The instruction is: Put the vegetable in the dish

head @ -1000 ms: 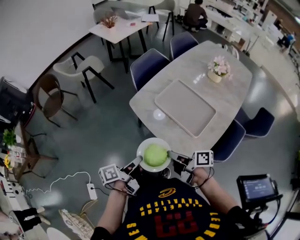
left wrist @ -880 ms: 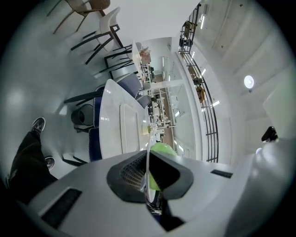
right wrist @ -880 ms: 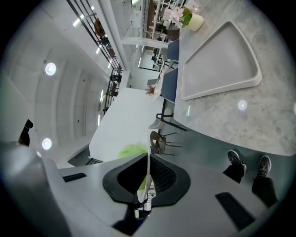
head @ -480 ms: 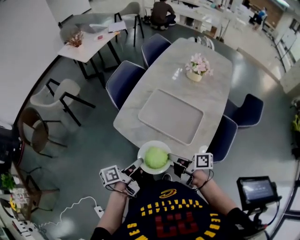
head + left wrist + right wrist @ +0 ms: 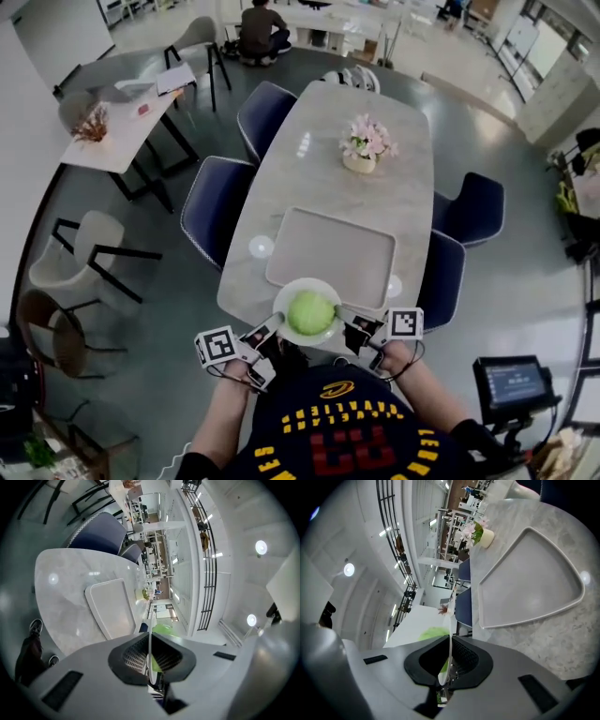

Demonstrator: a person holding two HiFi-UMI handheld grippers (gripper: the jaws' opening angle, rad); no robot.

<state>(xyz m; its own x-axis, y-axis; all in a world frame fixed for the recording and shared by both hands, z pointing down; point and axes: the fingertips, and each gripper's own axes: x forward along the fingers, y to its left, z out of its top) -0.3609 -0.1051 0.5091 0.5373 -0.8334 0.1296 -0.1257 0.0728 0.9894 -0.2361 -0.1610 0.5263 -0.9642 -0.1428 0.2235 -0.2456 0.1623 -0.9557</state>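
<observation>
A white dish (image 5: 286,292) holds a round green vegetable (image 5: 311,312); it hangs at the near edge of the marble table (image 5: 319,169). My left gripper (image 5: 274,325) is shut on the dish's left rim and my right gripper (image 5: 343,322) on its right rim. In the left gripper view the rim (image 5: 150,634) runs edge-on between the jaws with the green vegetable (image 5: 161,631) behind. The right gripper view shows the same thin rim (image 5: 449,644) clamped, the vegetable (image 5: 433,633) to its left.
A grey tray (image 5: 330,246) lies on the table just past the dish, and a flower pot (image 5: 362,145) stands farther back. Dark blue chairs (image 5: 211,206) flank the table. A monitor on a stand (image 5: 511,384) is at my right.
The view has swung so the table now lies straight ahead and closer under the dish. Both grippers still hold the dish in the same way.
</observation>
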